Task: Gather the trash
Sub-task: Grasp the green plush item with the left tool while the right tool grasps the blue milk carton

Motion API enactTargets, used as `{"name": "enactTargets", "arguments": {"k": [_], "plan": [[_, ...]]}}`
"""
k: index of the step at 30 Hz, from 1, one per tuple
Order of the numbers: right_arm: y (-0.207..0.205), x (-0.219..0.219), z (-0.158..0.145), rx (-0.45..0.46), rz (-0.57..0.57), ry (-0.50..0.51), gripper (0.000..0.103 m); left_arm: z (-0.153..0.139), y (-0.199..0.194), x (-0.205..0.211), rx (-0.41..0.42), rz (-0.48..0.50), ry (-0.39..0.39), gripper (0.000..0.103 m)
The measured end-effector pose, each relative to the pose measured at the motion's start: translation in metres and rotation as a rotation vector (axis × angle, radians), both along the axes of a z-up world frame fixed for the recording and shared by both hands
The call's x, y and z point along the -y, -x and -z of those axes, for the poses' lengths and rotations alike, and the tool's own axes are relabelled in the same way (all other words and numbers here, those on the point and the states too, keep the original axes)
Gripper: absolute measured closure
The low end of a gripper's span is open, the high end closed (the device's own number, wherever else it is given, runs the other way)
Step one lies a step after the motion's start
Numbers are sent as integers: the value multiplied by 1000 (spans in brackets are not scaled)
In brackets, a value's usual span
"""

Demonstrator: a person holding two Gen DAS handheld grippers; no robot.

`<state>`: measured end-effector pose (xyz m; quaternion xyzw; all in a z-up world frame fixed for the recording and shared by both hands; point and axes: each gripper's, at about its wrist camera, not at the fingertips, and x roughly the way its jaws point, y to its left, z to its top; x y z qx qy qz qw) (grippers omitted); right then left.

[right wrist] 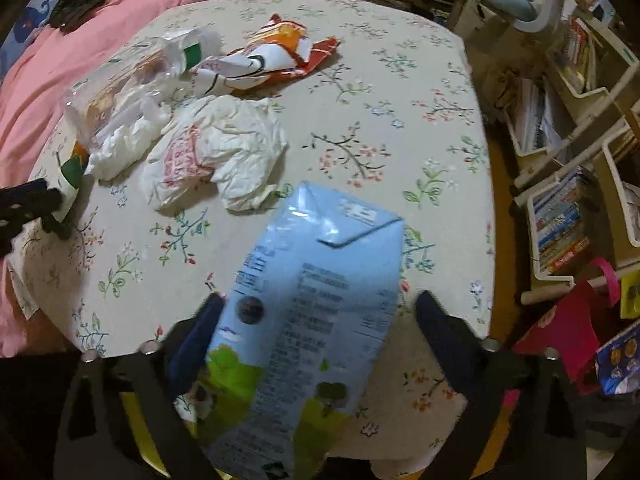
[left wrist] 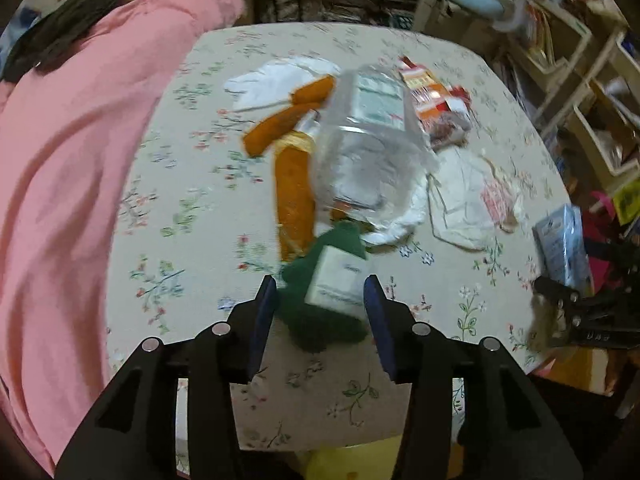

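Observation:
My left gripper (left wrist: 320, 294) is closed on the green and white end of an orange snack bag (left wrist: 294, 196) that lies on the floral table (left wrist: 188, 200). A clear plastic bottle (left wrist: 370, 148) lies across the bag. My right gripper (right wrist: 318, 312) has its jaws wide apart around a light blue carton (right wrist: 308, 320), which sits between them, tilted; I cannot tell whether the pads touch it. A crumpled white wrapper (right wrist: 216, 156), white tissue (right wrist: 124, 144) and a red and orange packet (right wrist: 276, 52) lie further back on the table.
A pink blanket (left wrist: 68, 184) covers the left side beside the table. White shelves with books (right wrist: 560, 224) stand at the right. A pink bag (right wrist: 568, 332) hangs by the table's right edge. Something yellow (left wrist: 352, 464) shows below the table's near edge.

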<state>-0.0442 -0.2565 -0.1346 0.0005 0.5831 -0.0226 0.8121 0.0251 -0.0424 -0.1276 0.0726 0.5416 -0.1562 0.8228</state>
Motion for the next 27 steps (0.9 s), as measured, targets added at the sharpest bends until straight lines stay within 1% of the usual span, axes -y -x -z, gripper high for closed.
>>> {"name": "enactTargets", "arguments": {"k": [1,2,4,6,7,9,10,11,13,14,15,16,18,22,25,26,27], "plan": [[0,1,0,-2,0,-19,36,0,1,3,15,12,-20,66],[0,3,0,3,-1,-27,37,0,3,6,25,32,-34,72],[0,2,-1,3,-20,-43,39,-4,7,6,25,49,-33,74],[1,0,1,-7,-36,-36,39,-8,9,4,19,58,-22,74],[2,-2,2,-8,-42,-23,38,-9,8,4,10,68,-18,74],[2,-1,2,-7,-36,-4,33,-8,7,6,16,58,-29,72],[2,-1,2,-9,-36,5,30,-6,6,8,14,59,-31,67],[2,0,2,-11,-34,9,27,-5,6,10,17,63,-36,64],[3,3,2,-12,-28,13,26,-1,6,17,41,71,-76,65],[3,4,2,-9,-32,-3,38,1,6,20,56,77,-97,75],[3,5,0,-1,-31,-45,41,2,7,21,66,80,-110,75],[2,7,-1,6,-25,-77,42,0,8,22,81,82,-113,79],[1,10,-3,20,-18,-129,42,-8,12,19,114,76,-92,81],[6,19,-23,121,45,-292,42,-39,25,5,215,39,-19,81],[16,22,-42,231,82,-415,42,-64,38,-9,287,6,60,81],[19,18,-47,258,88,-438,42,-71,45,-17,304,-13,108,81],[24,16,-51,290,90,-464,42,-76,49,-24,312,-28,141,81]]}}
